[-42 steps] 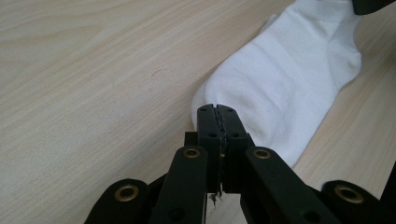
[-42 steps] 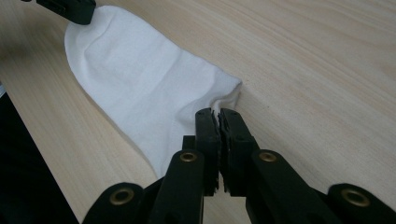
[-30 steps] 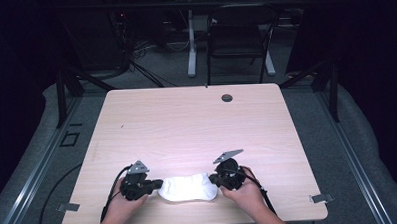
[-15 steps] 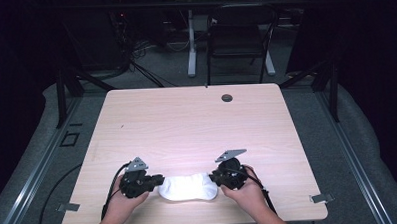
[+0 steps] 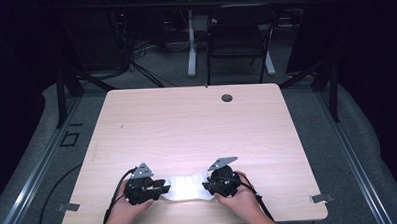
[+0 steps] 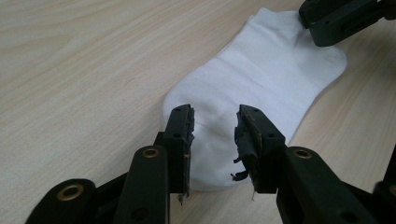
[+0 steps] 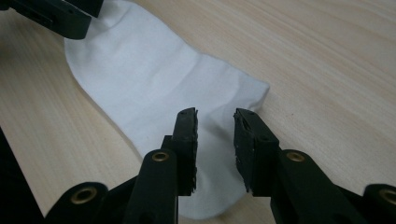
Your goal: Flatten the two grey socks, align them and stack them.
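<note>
I have the flat white cotton sock lying stretched along the near edge of the pale wooden table, between my tools. The left gripper and right gripper have just been opening; their jaws straddle each end, unclamped. Laying out looks finished; withdrawing remains.

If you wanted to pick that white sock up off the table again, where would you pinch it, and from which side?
Probably at its two short ends, coming from above. The white sock lies flat and lengthwise between the left gripper and right gripper, whose jaws have just been opening, an end under each. Flat cloth offers only edges to pinch.
</note>
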The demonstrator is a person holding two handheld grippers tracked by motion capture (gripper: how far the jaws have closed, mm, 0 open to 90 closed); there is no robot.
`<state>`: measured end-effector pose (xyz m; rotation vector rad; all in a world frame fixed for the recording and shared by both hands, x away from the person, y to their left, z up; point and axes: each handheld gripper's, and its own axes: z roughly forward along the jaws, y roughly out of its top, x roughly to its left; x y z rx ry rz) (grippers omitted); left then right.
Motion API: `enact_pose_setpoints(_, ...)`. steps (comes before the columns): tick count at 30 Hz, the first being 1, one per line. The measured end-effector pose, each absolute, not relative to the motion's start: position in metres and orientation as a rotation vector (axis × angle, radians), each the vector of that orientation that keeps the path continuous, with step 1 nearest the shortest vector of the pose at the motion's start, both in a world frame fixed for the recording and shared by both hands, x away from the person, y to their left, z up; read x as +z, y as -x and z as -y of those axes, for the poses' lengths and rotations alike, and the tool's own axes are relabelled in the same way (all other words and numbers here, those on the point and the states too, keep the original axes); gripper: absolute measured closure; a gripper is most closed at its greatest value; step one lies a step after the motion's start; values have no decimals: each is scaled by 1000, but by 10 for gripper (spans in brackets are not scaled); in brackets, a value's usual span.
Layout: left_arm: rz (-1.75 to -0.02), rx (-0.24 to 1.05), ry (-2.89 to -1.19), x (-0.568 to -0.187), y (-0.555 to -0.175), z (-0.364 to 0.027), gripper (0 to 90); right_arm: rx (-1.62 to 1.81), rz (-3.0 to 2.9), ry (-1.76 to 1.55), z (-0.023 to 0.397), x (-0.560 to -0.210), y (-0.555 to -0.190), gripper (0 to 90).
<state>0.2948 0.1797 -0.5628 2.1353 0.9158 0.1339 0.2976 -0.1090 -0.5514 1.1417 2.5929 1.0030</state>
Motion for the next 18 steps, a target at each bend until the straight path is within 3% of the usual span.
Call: enact_pose_setpoints(18, -925, 149, -2153, -576, -306, -178, 629, 998, -2567, -1165, 111, -568, -299, 688)
